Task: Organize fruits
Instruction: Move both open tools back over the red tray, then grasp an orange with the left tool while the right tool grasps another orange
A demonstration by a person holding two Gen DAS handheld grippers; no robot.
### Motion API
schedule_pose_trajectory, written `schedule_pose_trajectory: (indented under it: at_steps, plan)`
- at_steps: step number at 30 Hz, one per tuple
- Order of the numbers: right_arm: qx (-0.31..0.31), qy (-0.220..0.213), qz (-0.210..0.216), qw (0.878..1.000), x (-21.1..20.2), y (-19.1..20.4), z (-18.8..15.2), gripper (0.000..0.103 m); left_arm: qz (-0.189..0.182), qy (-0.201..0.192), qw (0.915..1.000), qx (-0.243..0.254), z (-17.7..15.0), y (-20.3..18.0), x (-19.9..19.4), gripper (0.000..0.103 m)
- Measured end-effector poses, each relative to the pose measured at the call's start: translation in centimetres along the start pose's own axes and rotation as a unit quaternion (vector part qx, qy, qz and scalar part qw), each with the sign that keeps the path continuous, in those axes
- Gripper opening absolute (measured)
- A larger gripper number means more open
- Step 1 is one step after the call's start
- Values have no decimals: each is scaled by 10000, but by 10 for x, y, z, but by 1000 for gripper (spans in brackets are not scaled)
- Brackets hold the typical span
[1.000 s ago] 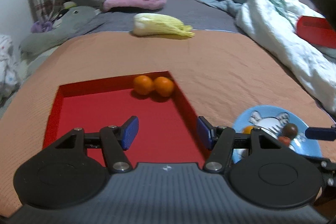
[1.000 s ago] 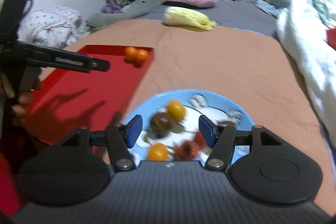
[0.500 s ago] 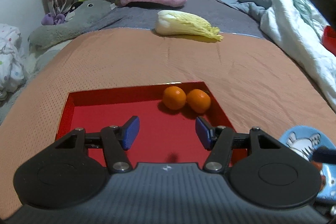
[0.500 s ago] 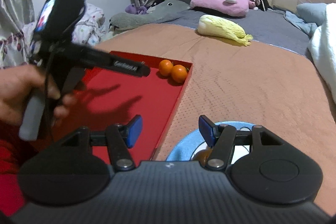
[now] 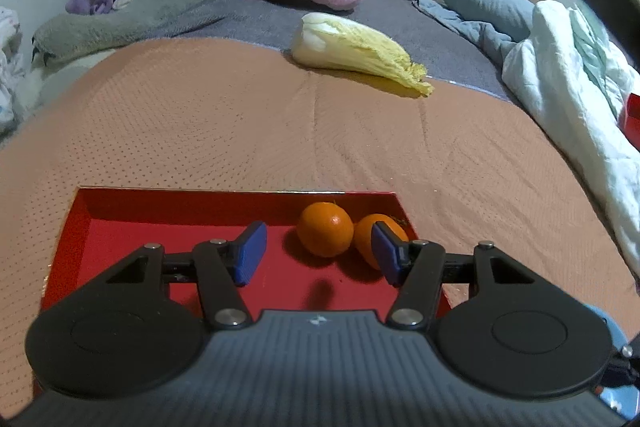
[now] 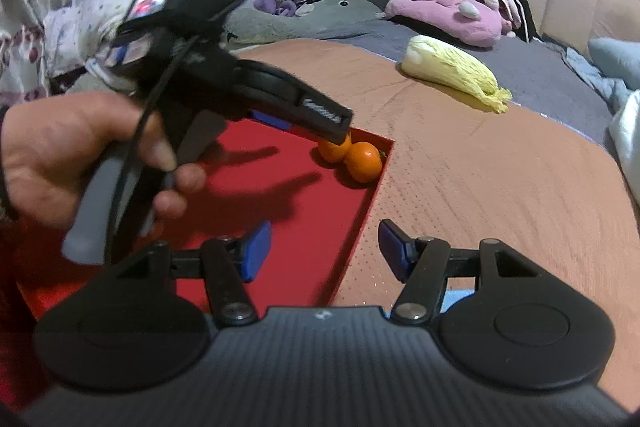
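From the left wrist, the left gripper (image 5: 316, 253) hangs over the red tray (image 5: 192, 205), its jaws closing on nothing; two oranges (image 5: 326, 235) touch at the tray's 1 o'clock corner, a cabbage (image 5: 360, 53) beyond at 12. The right wrist adds the person's hand (image 6: 76, 159) holding that tool – the right gripper (image 6: 324, 251) is open and empty over the tray's edge.

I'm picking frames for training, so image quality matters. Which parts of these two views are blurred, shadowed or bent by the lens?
Left wrist view: sharp; the oranges cast dark shadows on the red tray; the fisheye bows the bedspread.
Right wrist view: the hand and the left gripper are motion-blurred and shade the tray; the cabbage stays crisp.
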State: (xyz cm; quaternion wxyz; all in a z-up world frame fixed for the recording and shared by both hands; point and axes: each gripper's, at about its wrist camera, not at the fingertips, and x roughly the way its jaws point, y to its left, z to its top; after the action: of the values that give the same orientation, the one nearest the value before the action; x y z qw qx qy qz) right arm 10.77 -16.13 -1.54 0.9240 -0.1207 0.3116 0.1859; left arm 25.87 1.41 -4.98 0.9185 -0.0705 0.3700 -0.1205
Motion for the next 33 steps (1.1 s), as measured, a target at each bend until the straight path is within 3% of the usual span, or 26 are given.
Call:
schedule_pose_trajectory:
  at_steps: [5, 16, 19, 20, 26, 33]
  plan:
    - [-199, 14, -76, 9998, 9, 6, 5, 62, -42, 241, 9996, -103, 1, 3, 23, 57]
    - [-520, -16, -328, 9981, 27, 13, 19, 62, -168, 309, 9979, -542, 11, 15, 43, 57]
    - [-581, -68, -559, 9967, 36, 8, 29, 62, -219, 248, 9990, -316, 9, 13, 43, 49]
    - [-580, -68, -616, 9964, 39, 6, 31, 62, -288, 235, 9990, -244, 8, 11, 41, 38]
    - [-671, 21, -783, 9947, 57, 4, 37, 62, -364, 264, 9985, -324, 7, 13, 36, 37]
    - [-1311, 22, -905, 9872, 77, 19, 42, 62, -70, 353, 9984, -442, 2, 26, 15, 37]
